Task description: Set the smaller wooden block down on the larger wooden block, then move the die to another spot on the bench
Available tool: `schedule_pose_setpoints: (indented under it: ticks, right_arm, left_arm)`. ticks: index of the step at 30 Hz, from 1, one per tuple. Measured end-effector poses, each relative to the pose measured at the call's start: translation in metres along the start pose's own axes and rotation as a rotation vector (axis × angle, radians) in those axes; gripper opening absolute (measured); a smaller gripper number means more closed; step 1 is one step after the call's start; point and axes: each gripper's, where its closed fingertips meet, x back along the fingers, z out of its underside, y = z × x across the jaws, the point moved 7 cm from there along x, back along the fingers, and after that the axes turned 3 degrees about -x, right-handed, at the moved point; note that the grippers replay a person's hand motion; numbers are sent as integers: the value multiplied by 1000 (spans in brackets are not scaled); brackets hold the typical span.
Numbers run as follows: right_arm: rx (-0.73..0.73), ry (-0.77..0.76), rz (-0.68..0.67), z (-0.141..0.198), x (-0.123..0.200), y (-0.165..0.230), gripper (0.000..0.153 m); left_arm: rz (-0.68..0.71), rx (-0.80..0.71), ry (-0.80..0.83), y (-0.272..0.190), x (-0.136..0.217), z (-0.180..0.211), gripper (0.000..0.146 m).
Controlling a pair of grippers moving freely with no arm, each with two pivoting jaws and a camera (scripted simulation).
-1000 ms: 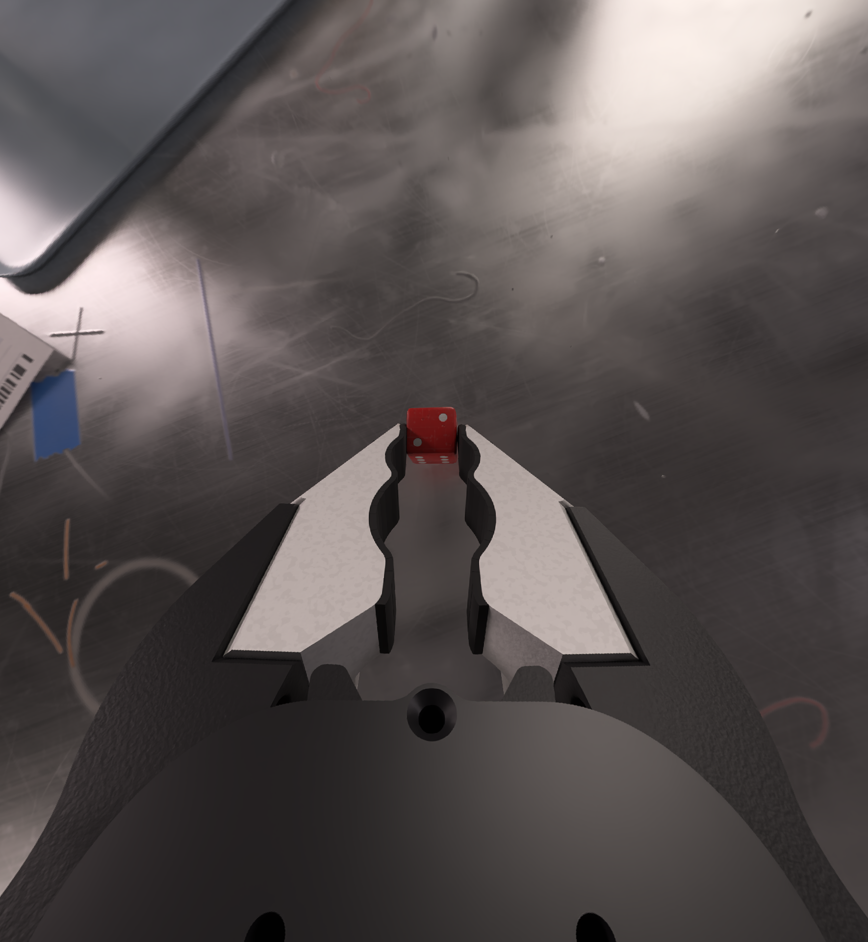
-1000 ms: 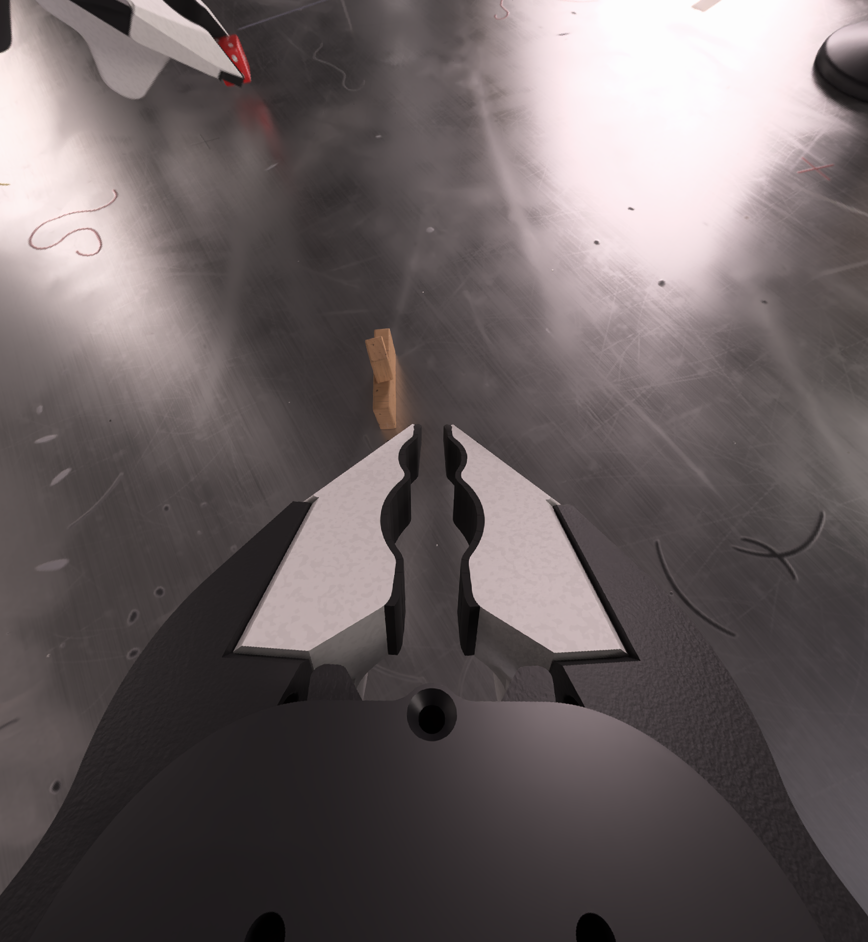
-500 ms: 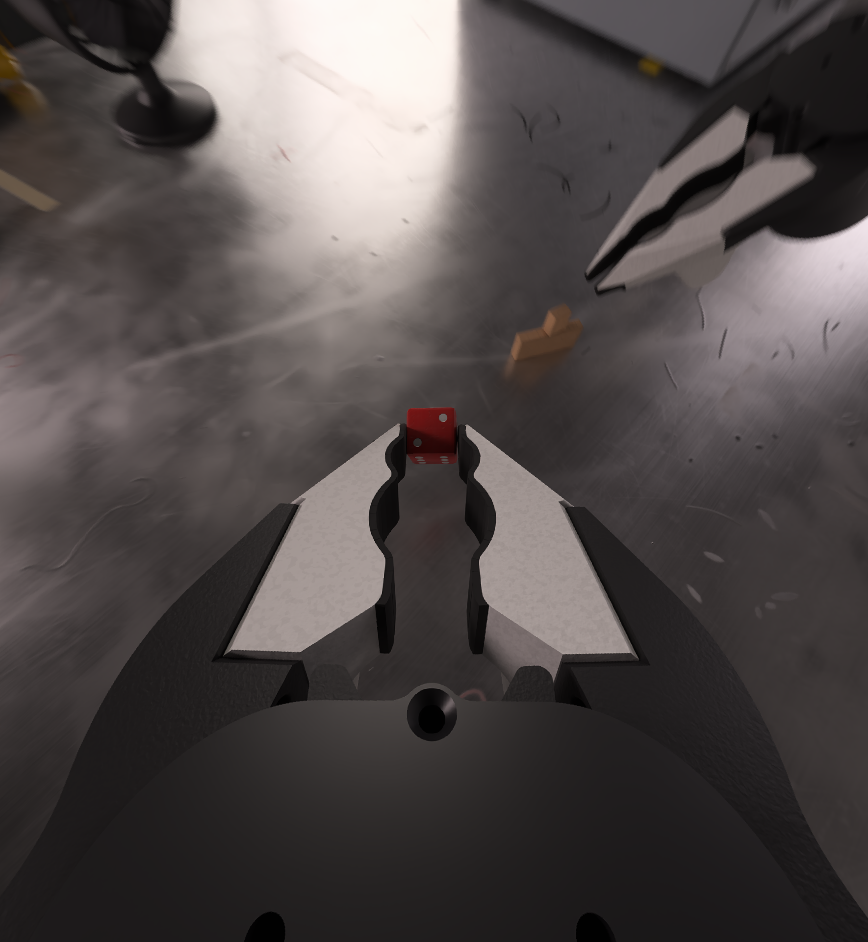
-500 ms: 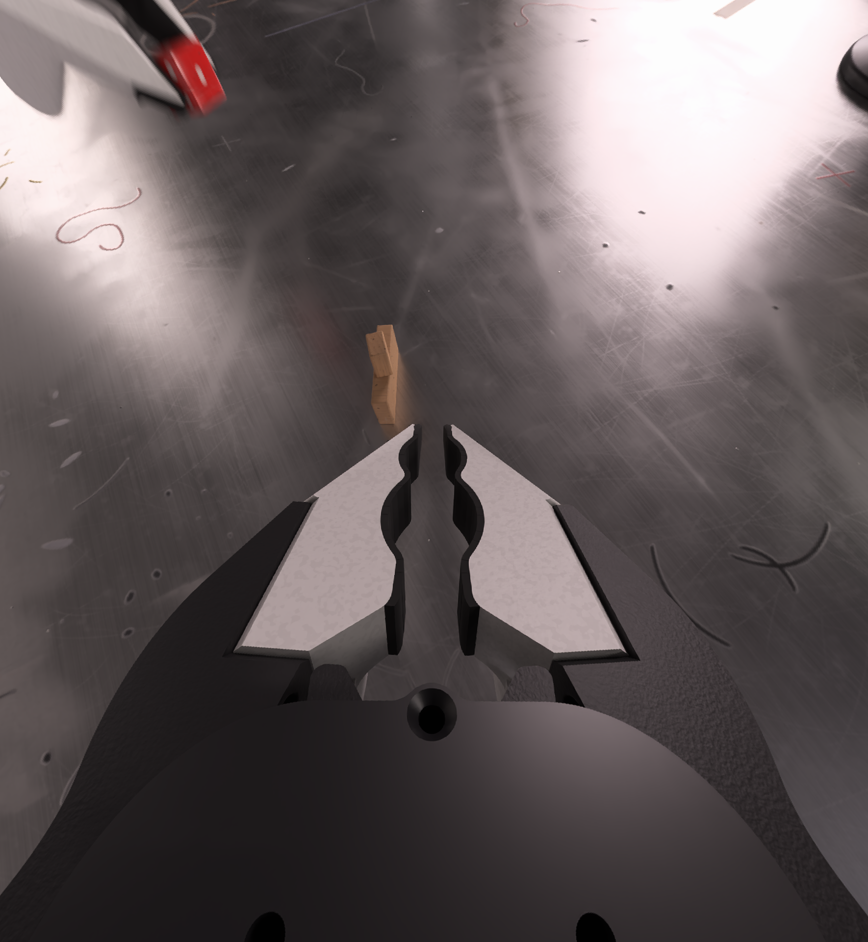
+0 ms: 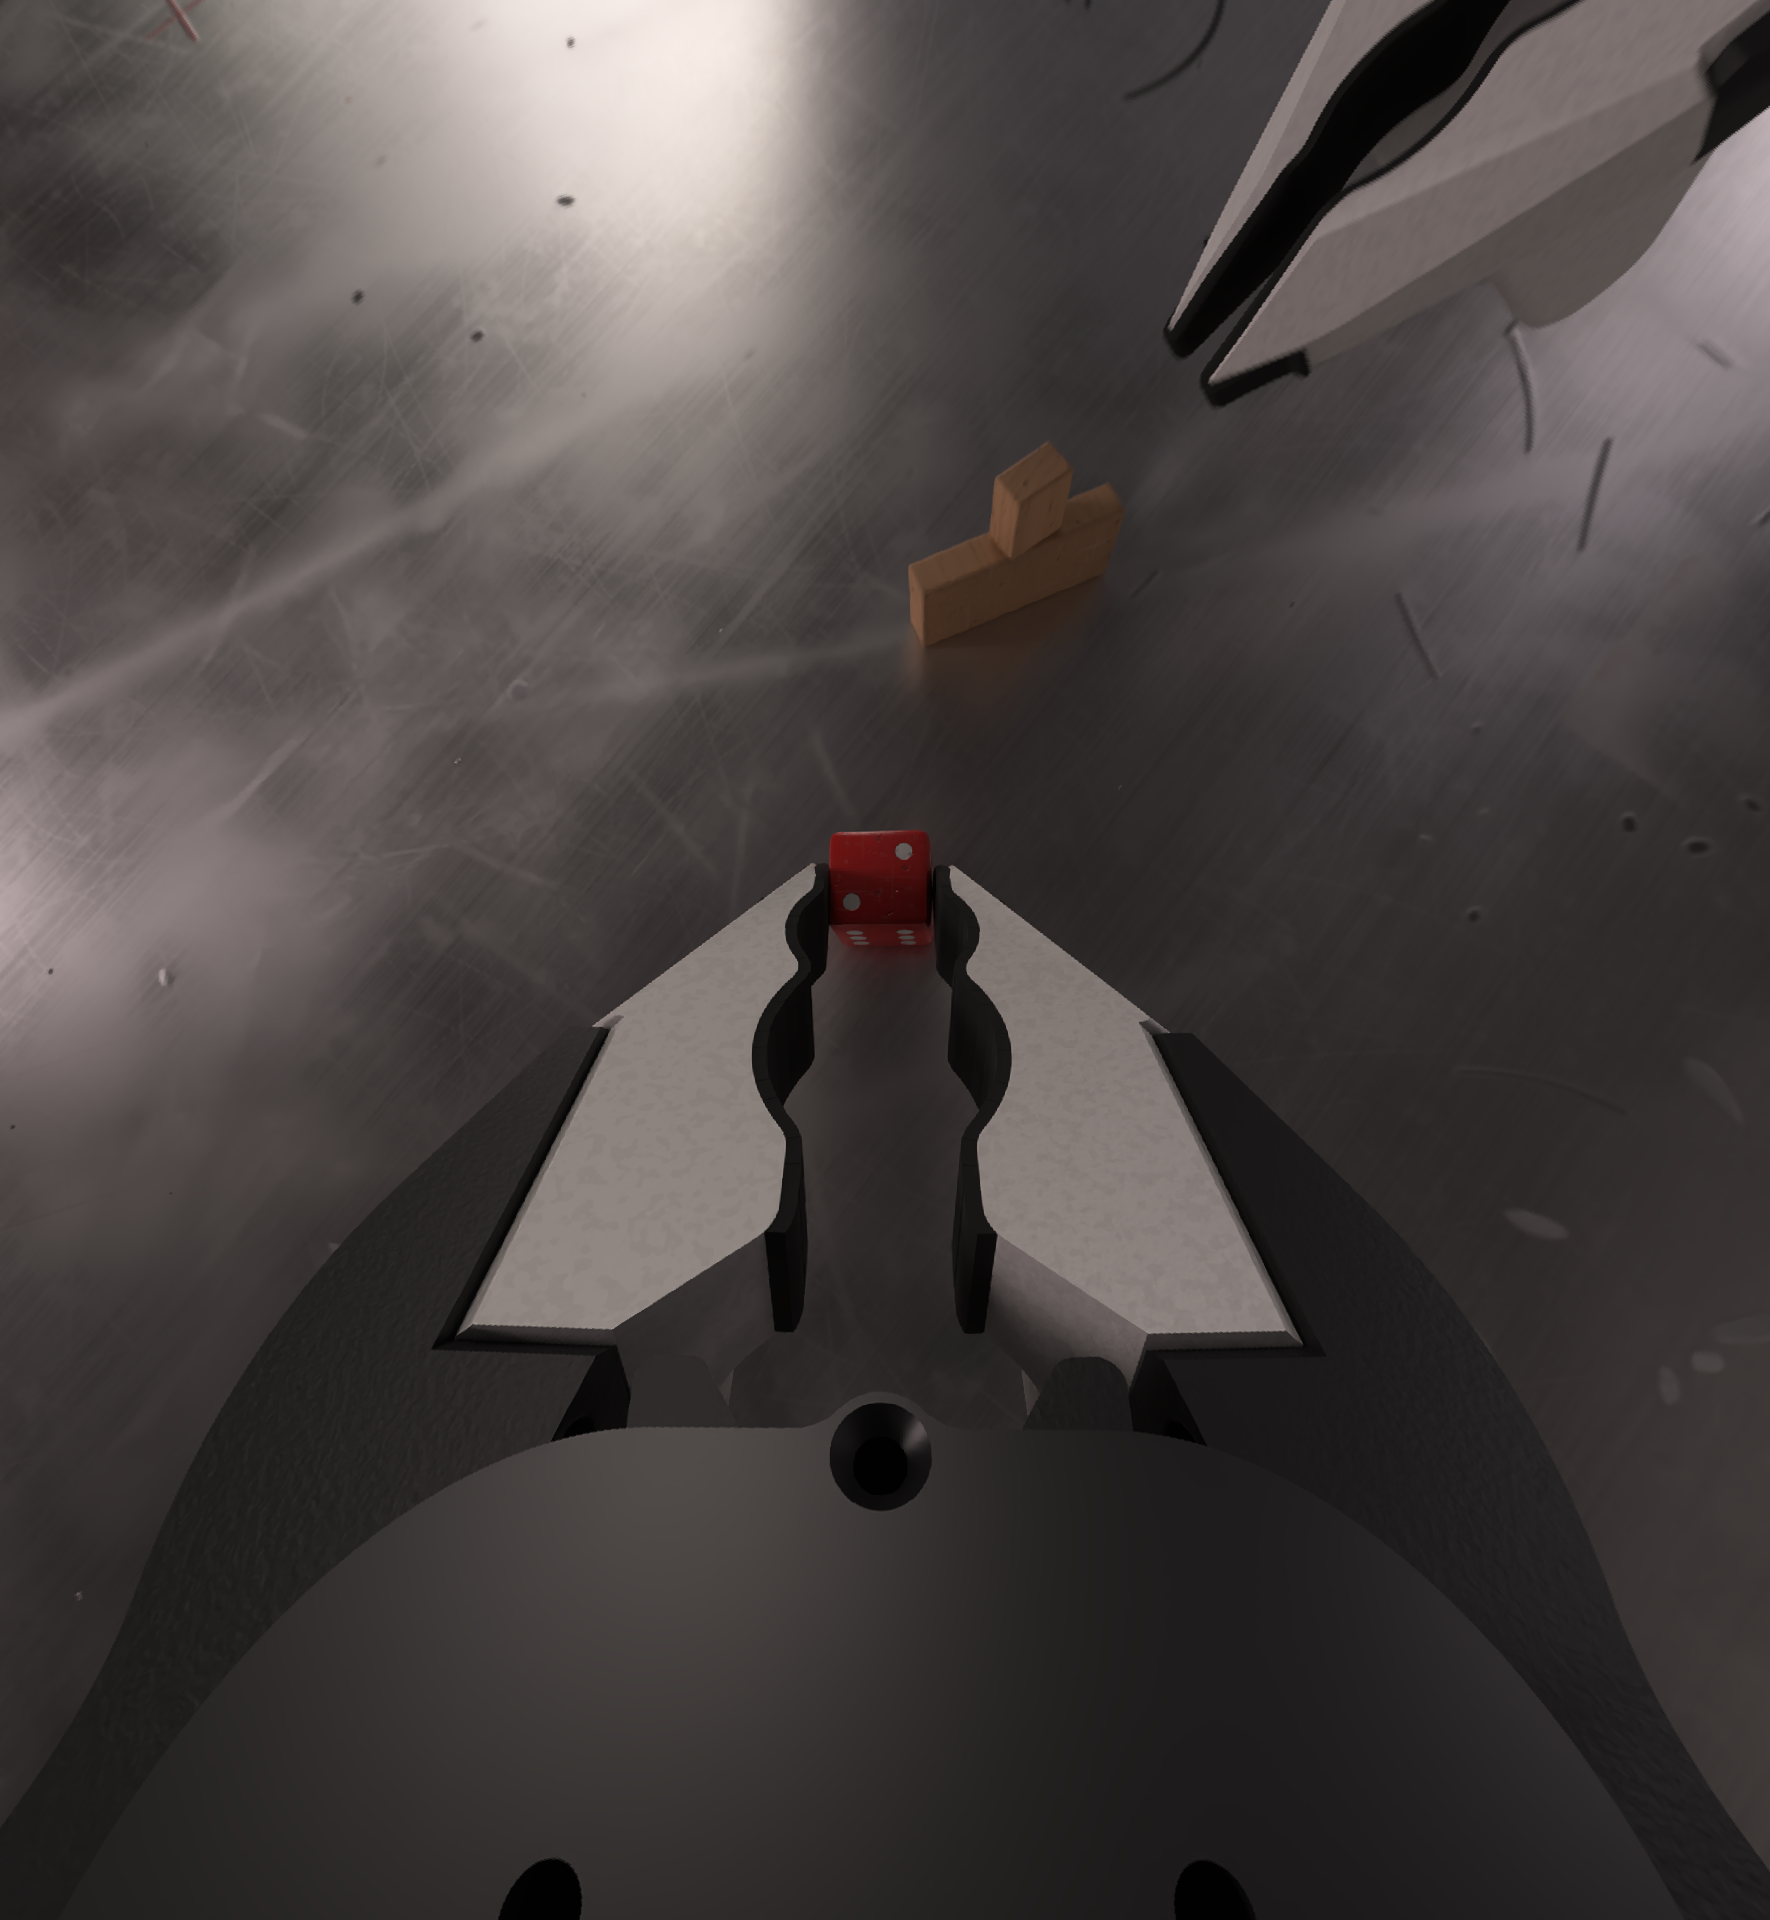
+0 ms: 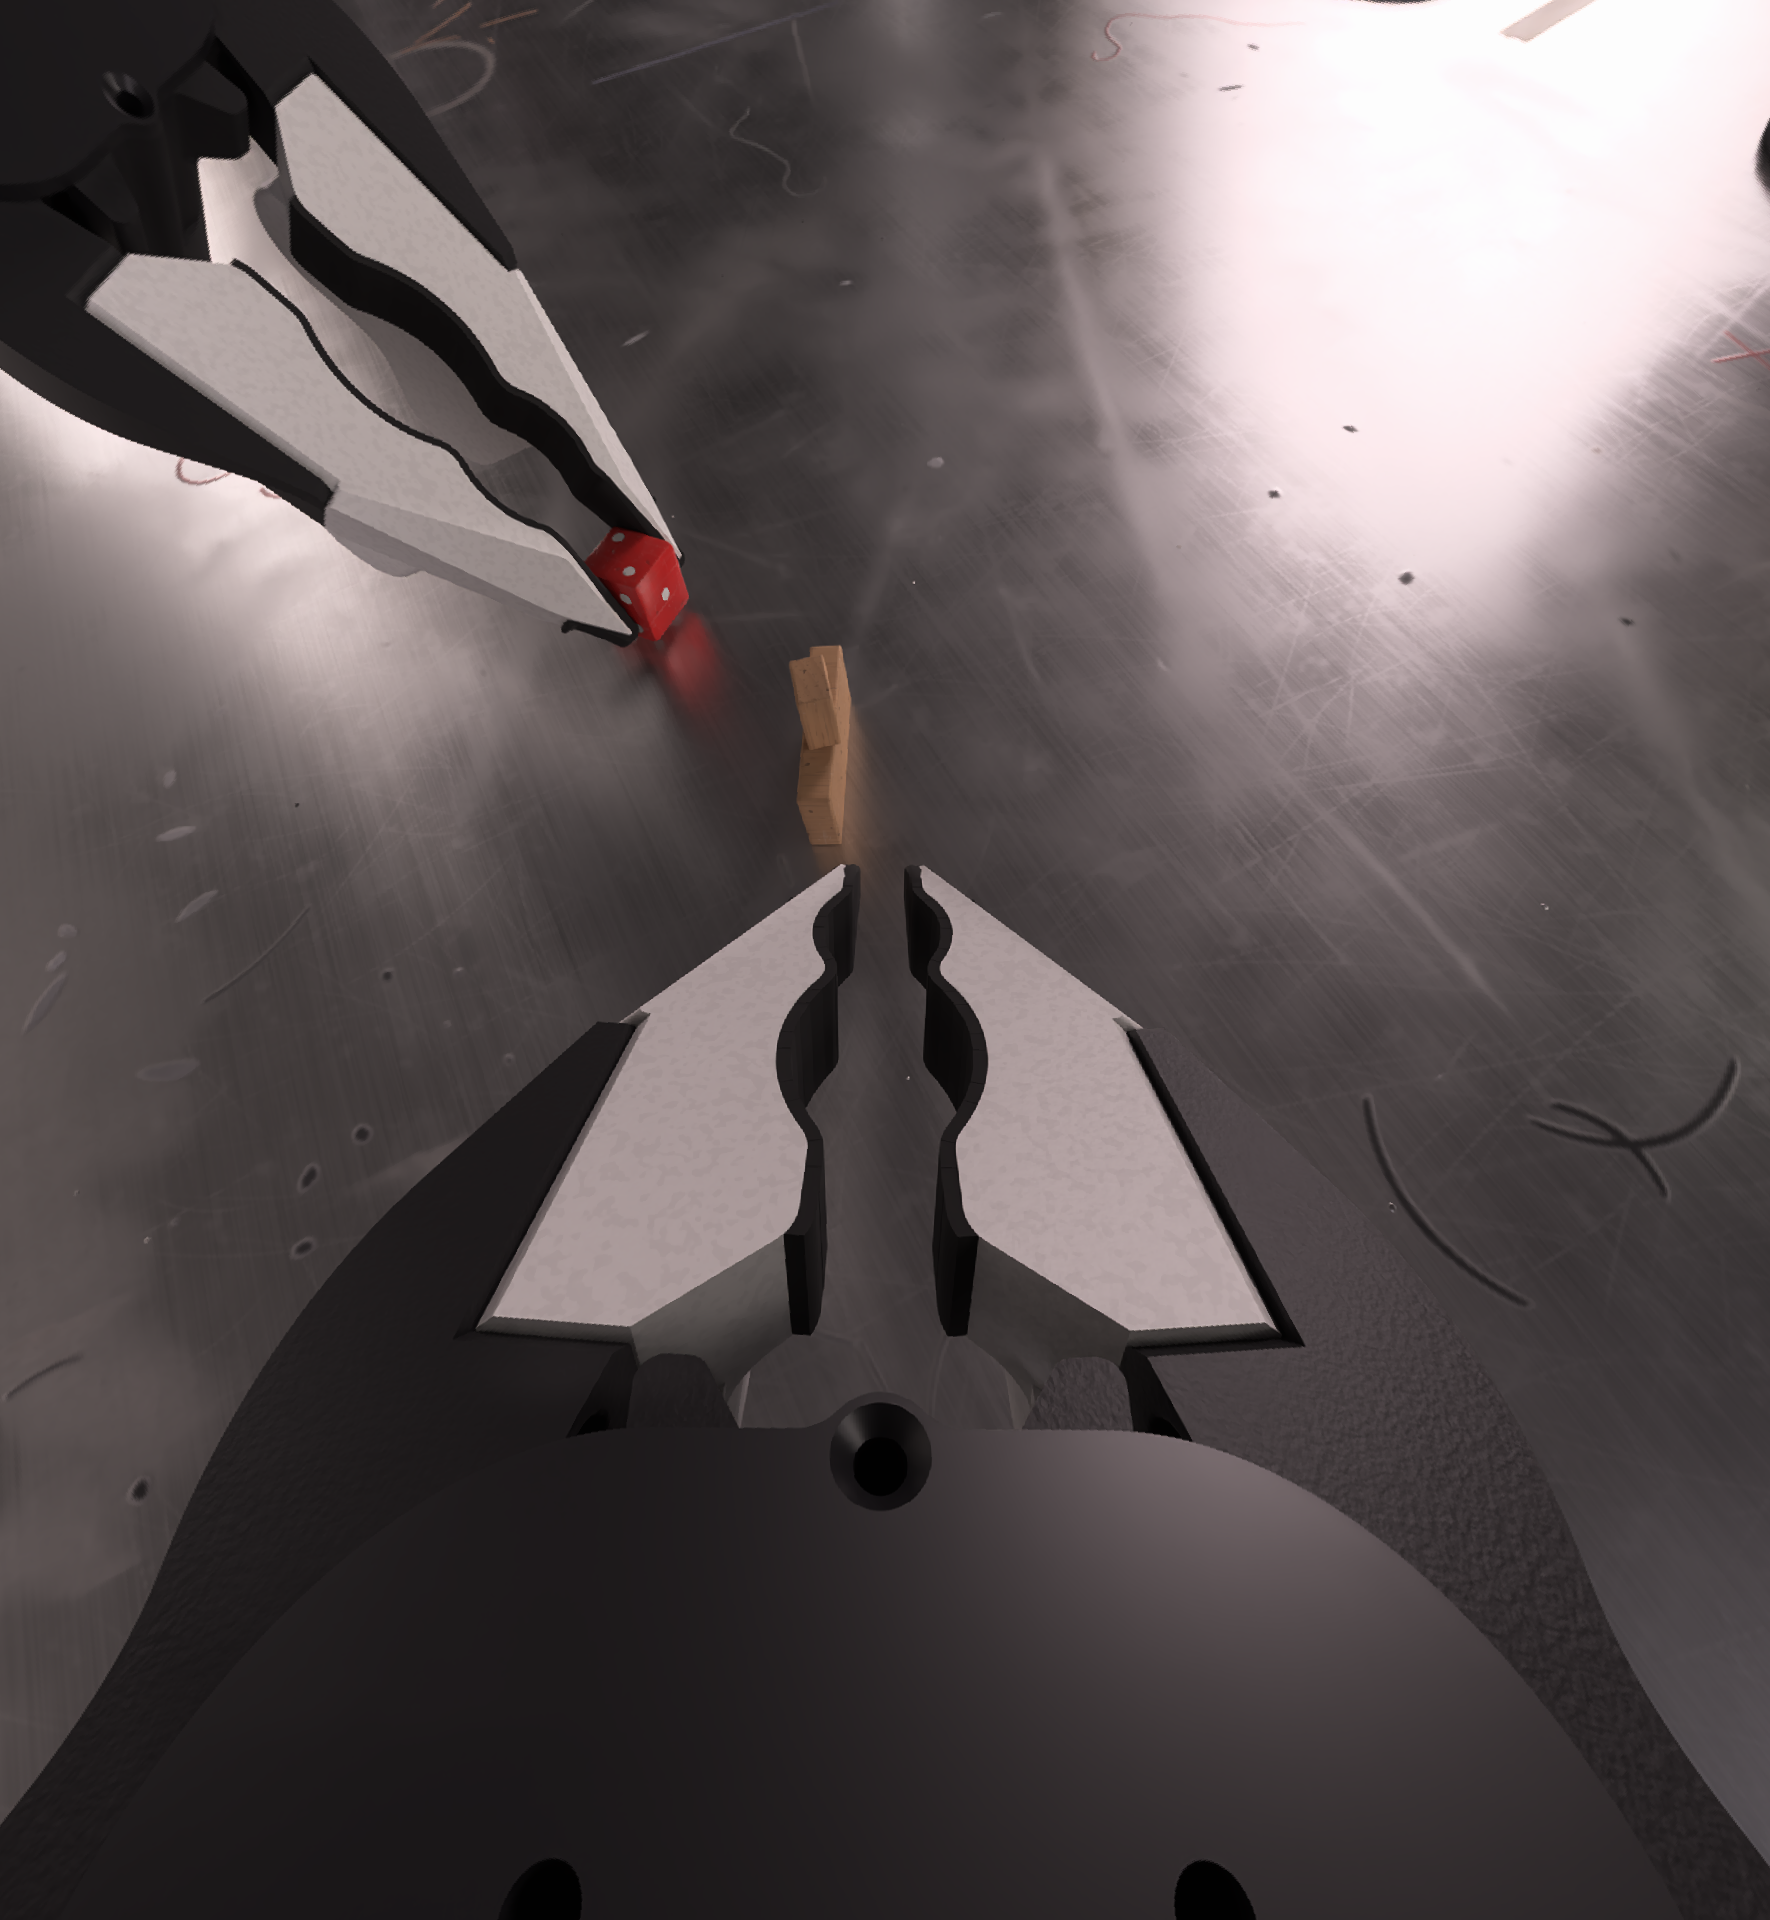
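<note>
Two risks stand out. Only the very tips of the left gripper (image 5: 879,902) jaws are clamped on the die (image 5: 879,891), so it could slip or twist out on release. It also hangs close over the bench (image 5: 341,623), near the small block (image 5: 1033,511) resting on the big block (image 5: 1011,577); a low sweep could knock that stack.

From the right wrist, the die's red reflection just beneath it shows. The right gripper (image 6: 879,883) is empty, jaws slightly apart.
</note>
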Motion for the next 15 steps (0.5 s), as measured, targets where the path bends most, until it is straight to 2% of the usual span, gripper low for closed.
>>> schedule_pose_setpoints:
  ticks: [5,8,11,15]
  right_arm:
    - [1,7,-4,0,-2,2,8]
    - [8,14,-6,-1,-3,3,8]
    - [12,18,-12,-3,-5,4,8]
    - [29,23,-26,-7,-10,5,8]
  left_arm:
    - [6,7,-23,1,-1,3,19]
    - [-26,28,-91,6,8,2,25]
    - [-69,94,-219,19,38,5,26]
    - [-219,337,-314,59,98,46,26]
